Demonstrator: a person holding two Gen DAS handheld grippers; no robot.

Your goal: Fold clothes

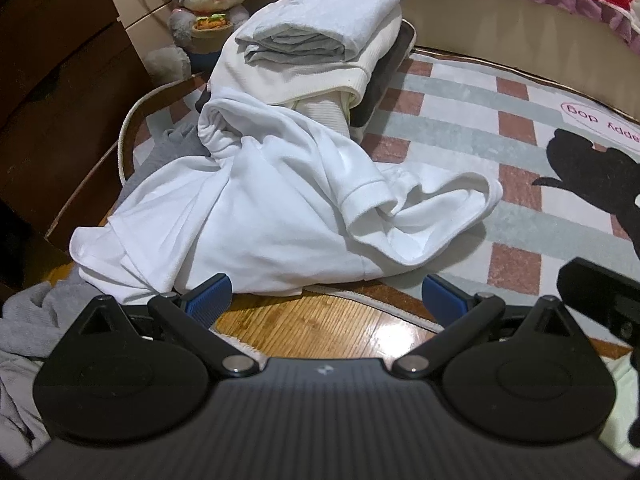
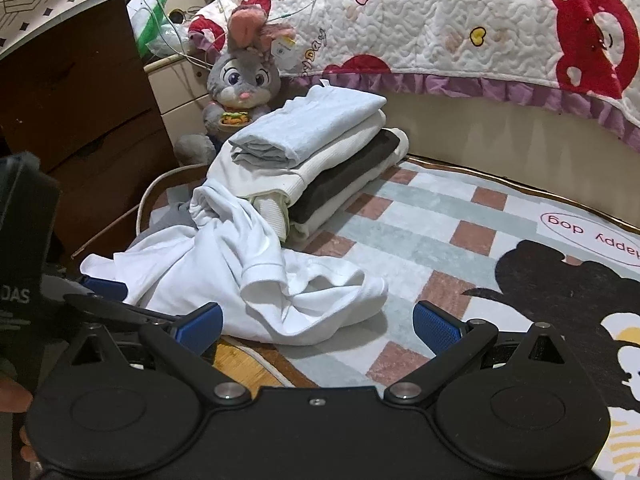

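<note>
A crumpled white T-shirt [image 1: 272, 208] lies heaped at the near left edge of the checked rug [image 1: 460, 92], one sleeve cuff turned up. My left gripper [image 1: 326, 294] is open just in front of its hem, holding nothing. In the right wrist view the same T-shirt [image 2: 240, 276] lies ahead and to the left of my right gripper [image 2: 318, 322], which is open and empty over the rug's [image 2: 420, 232] edge. Behind the shirt stands a stack of folded clothes [image 1: 320, 44], seen again as the stack [image 2: 316, 148] with a pale blue piece on top.
A grey plush rabbit [image 2: 240, 88] sits behind the stack by a dark wooden cabinet [image 2: 80, 112]. A quilted bedspread [image 2: 460, 20] hangs along the back. Grey clothing [image 1: 28, 320] lies at the left on the wood floor [image 1: 320, 320]. The left gripper's body [image 2: 24, 248] shows at the left.
</note>
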